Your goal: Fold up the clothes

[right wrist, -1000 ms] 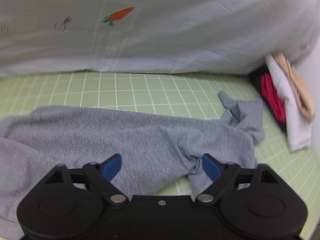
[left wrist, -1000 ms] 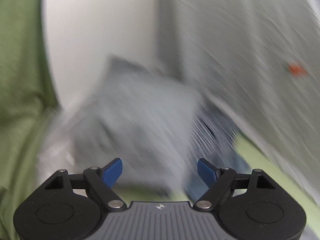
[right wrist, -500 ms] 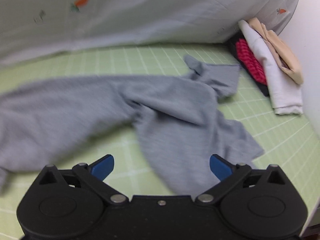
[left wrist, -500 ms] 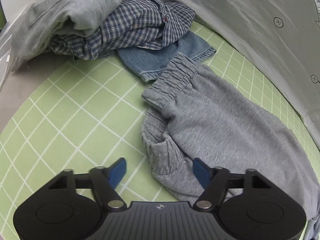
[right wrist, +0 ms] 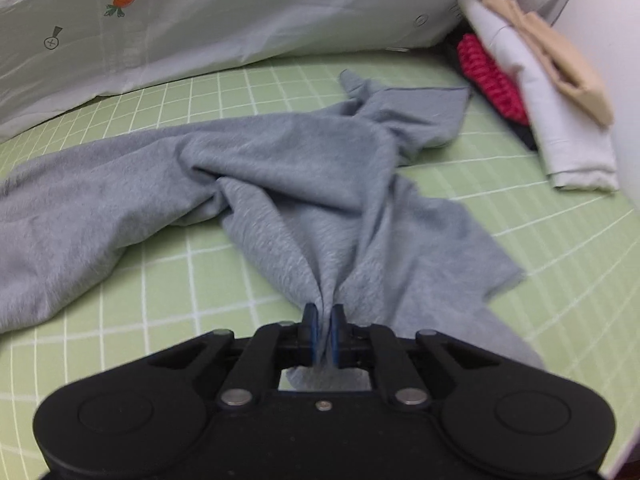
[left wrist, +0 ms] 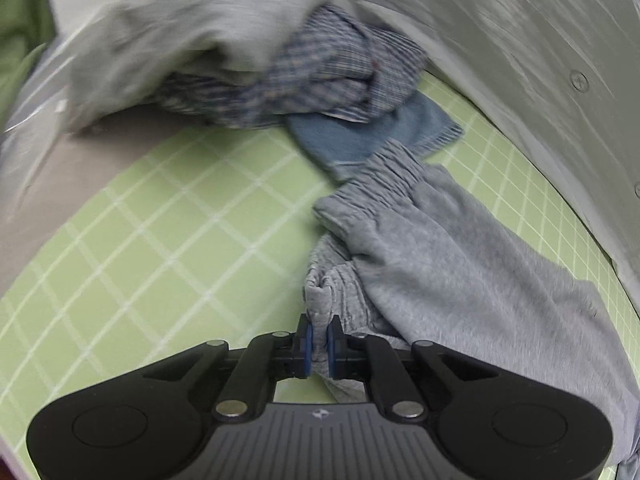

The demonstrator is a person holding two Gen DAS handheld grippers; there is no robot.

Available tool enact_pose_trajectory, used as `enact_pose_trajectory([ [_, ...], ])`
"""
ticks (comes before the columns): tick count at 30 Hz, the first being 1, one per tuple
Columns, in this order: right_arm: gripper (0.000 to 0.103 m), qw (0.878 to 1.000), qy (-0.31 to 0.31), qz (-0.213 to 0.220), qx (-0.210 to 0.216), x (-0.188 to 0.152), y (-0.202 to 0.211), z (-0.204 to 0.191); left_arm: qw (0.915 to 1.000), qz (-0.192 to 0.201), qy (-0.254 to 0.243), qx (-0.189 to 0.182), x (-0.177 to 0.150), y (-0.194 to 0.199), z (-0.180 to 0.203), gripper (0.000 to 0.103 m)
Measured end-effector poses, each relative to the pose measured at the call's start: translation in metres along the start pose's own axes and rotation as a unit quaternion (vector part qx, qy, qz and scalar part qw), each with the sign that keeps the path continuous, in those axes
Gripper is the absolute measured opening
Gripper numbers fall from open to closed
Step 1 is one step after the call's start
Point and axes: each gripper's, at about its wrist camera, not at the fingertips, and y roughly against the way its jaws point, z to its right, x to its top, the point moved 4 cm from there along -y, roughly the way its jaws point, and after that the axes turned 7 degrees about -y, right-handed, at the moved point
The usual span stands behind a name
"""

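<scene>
Grey sweatpants (left wrist: pixel 460 264) lie crumpled on a green gridded mat (left wrist: pixel 168 248). In the left wrist view their ribbed waistband (left wrist: pixel 340 292) bunches toward me, and my left gripper (left wrist: pixel 319 342) is closing, its blue pads pressing a fold of that waistband. In the right wrist view the grey sweatpants (right wrist: pixel 280 184) stretch across the mat (right wrist: pixel 160 288), one leg end reaching back right. My right gripper (right wrist: pixel 324 330) is closing too, pinching a pleat of the near leg's hem between its pads.
A heap of unfolded clothes, a grey garment (left wrist: pixel 192 28), a checked shirt (left wrist: pixel 320 80) and blue denim (left wrist: pixel 372 136), sits at the mat's far left. Folded items, white (right wrist: pixel 536 92), beige (right wrist: pixel 560 60) and red knit (right wrist: pixel 488 80), are stacked at the far right. A carrot-print white cloth (right wrist: pixel 240 12) borders the back.
Both grippers went from wide open to pinched on the grey sweatpants. The left one sank onto the waistband; the right one slid sideways onto the leg hem.
</scene>
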Motion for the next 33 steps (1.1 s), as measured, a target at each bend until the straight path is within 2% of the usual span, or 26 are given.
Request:
enact_pose_trajectory([
  [4,0.006,1.000,-0.011,-0.003,0.002,-0.017,0.030,0.017,0.9995,0.008,0.020,0.021,-0.008,0.021,-0.042,0.009],
  [7,0.006,0.999,-0.031,-0.006,0.033,-0.034,0.056,0.022,0.9991,0.005,0.030,0.031,-0.018,0.035,-0.064,0.009],
  [10,0.007,0.998,-0.022,-0.007,0.059,-0.051,0.075,0.017,0.9988,0.002,0.034,0.036,-0.030,0.052,-0.073,0.016],
  [12,0.011,0.998,-0.010,-0.004,0.067,-0.056,0.082,0.013,0.9989,0.012,0.031,0.033,-0.037,0.065,-0.070,0.027],
  [13,0.024,0.997,-0.006,-0.002,0.071,-0.056,0.084,0.012,0.9990,0.017,0.029,0.030,-0.040,0.071,-0.067,0.036],
  [14,0.045,0.997,-0.007,0.004,0.073,-0.056,0.085,0.011,0.9992,0.020,0.027,0.023,-0.043,0.075,-0.063,0.044],
  [16,0.060,0.997,-0.020,0.020,0.075,-0.052,0.086,0.012,0.9996,0.018,0.019,0.010,-0.049,0.078,-0.052,0.049],
  [18,0.063,0.995,-0.038,0.026,0.085,-0.045,0.084,0.013,0.9999,0.007,0.013,0.002,-0.054,0.073,-0.039,0.050],
  [20,0.071,0.994,-0.053,0.031,0.095,-0.038,0.081,0.015,0.9999,-0.004,0.016,-0.003,-0.058,0.066,-0.029,0.050],
  [26,0.075,0.994,-0.044,0.042,0.087,-0.011,0.066,0.015,0.9988,-0.007,0.043,-0.021,-0.052,0.049,-0.003,0.050],
  [27,0.076,0.994,-0.048,0.041,0.087,-0.005,0.061,0.015,0.9988,-0.006,0.043,-0.023,-0.048,0.046,0.003,0.052],
  [29,0.078,0.994,-0.059,0.038,0.085,0.008,0.049,0.013,0.9986,-0.004,0.046,-0.024,-0.036,0.039,0.014,0.061],
  [33,0.079,0.994,-0.081,0.019,0.075,0.033,0.017,0.005,0.9977,-0.006,0.067,-0.009,-0.004,0.016,0.036,0.071],
])
